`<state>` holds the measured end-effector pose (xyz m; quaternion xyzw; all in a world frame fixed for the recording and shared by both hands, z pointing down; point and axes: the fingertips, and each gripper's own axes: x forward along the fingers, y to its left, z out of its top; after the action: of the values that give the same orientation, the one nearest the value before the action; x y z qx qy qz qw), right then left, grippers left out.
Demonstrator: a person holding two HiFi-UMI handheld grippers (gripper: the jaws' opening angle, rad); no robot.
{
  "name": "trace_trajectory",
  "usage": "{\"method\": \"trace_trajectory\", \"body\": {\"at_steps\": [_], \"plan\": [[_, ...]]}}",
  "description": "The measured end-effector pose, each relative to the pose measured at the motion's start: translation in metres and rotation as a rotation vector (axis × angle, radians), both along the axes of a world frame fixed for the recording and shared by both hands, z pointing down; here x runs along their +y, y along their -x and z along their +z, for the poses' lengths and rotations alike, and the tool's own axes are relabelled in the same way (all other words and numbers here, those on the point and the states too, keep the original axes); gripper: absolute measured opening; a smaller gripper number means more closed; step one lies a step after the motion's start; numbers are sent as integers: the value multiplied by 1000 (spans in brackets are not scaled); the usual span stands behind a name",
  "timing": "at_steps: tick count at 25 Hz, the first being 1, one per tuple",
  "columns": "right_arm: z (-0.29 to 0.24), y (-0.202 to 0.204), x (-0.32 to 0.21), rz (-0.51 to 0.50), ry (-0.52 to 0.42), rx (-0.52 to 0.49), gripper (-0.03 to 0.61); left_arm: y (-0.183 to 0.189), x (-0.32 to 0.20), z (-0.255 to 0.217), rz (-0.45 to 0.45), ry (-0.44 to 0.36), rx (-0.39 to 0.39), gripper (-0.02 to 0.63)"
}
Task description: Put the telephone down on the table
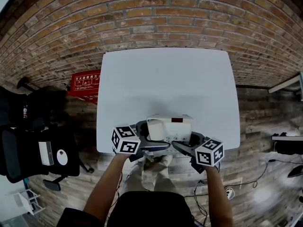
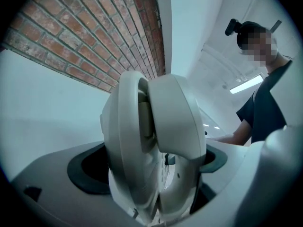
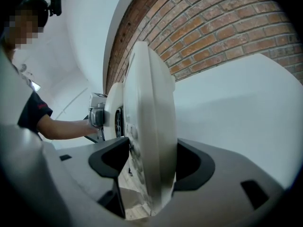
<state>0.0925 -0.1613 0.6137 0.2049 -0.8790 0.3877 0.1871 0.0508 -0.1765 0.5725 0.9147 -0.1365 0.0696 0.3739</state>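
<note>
Both jaws grasp the telephone (image 1: 169, 128). The left gripper (image 1: 150, 144) is clenched on its handset side and the right gripper (image 1: 183, 146) on the other side. In the head view the telephone hangs over the near edge of the white worktop (image 1: 165, 79). Whether its base touches the worktop cannot be told, as the jaws and marker cubes cover its near edge. Its keys are too small to read.

In the left gripper view the telephone (image 2: 151, 141) stands edge-on and blocks the middle of the view. The same holds in the right gripper view (image 3: 149, 141), where wooden floor shows below it.

A brick wall (image 1: 156, 13) lies beyond the bare worktop. A black chair (image 1: 33, 145) and a red sign (image 1: 85, 85) are on the left.
</note>
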Motion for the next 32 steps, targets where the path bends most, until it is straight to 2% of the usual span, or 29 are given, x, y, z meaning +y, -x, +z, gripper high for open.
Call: {"method": "trace_trajectory", "body": {"at_steps": [25,32], "plan": [[41,-2,-4,17,55,32,276,-2,-5,48,51,81,-42,514],[45,-3,-5,28,73,22,276,-2,-8,50,45,104,-16,514]]}}
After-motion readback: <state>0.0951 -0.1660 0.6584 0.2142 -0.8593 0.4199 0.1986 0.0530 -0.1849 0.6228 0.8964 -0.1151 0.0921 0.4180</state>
